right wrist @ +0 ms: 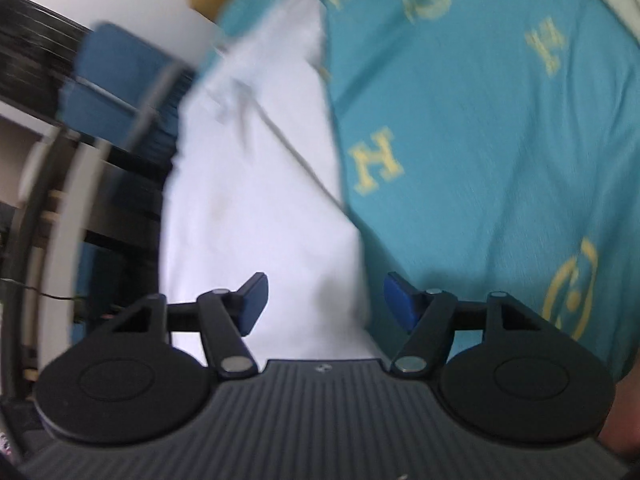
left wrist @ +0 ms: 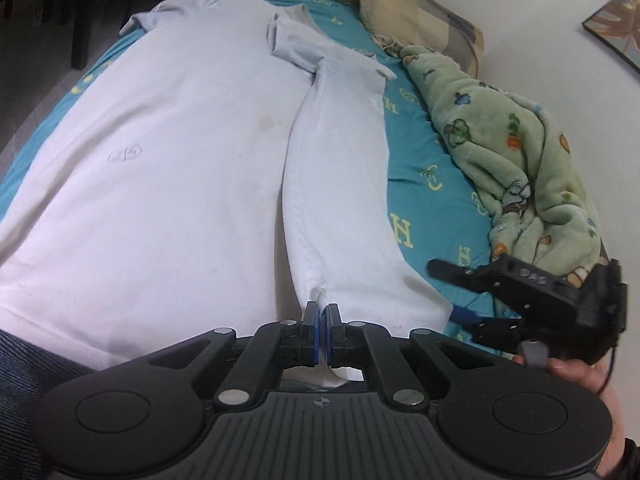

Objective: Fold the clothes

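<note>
A white cotton T-shirt (left wrist: pixel 168 152) is lying spread across a teal bedsheet printed with yellow letters (left wrist: pixel 424 168), filling the left and centre of the left wrist view; its right side is lying folded over as a long strip running down the middle of that frame. The left gripper (left wrist: pixel 321 316), at the bottom centre, is clenching its blue pads on the shirt's hem, with white cloth bunching between them; only this view is showing the right gripper (left wrist: pixel 448 292) at the lower right, jaws parted, beside a crumpled green fleece blanket (left wrist: pixel 520 168) and a patchwork pillow (left wrist: pixel 416 12). The right wrist view, blurred, is showing the right gripper (right wrist: pixel 326 300) released, its pads standing apart over the shirt's edge (right wrist: pixel 256 184) without touching it; a blue chair (right wrist: pixel 116 80) is sitting at upper left there.
</note>
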